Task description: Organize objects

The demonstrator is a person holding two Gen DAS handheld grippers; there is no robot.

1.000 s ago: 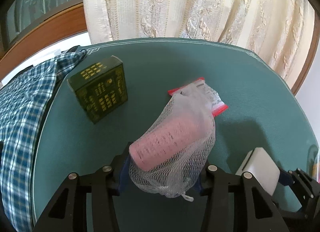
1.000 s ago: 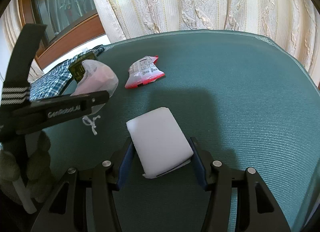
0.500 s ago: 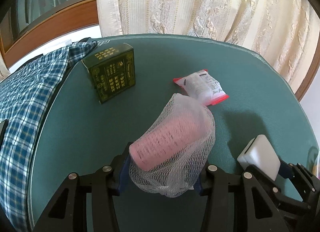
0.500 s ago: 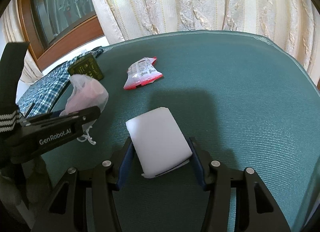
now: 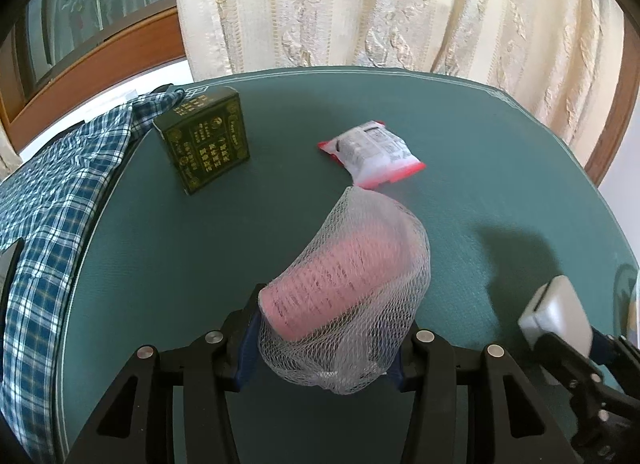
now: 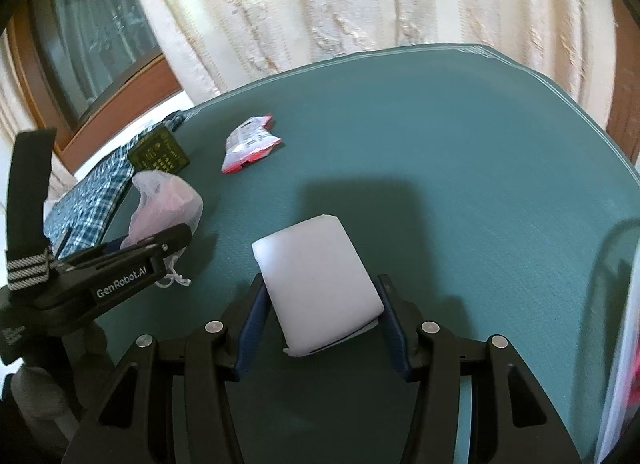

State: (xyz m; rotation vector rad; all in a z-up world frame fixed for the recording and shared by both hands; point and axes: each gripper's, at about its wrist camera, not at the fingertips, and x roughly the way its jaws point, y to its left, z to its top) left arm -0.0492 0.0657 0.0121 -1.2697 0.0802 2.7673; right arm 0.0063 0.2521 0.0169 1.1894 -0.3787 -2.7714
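Pink roll in netting (image 5: pixel 352 288) clamped by left tongs (image 5: pixel 324 348), right tongs (image 6: pixel 320 320) tilted downward gripping white block (image 6: pixel 320 284)

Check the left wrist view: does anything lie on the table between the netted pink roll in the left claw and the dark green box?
Nothing visible does: only bare green table lies between netted pink roll and dark green box.

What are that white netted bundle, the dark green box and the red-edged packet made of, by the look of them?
Netted bundle: soft white mesh, likely plastic or cotton, open weave, over a pink ribbed roll that may be plastic.
Green box: looks like printed cardboard, with sharp folded edges and gold lettering.
Packet: thin glossy plastic film, crinkled, with red sealed edges.
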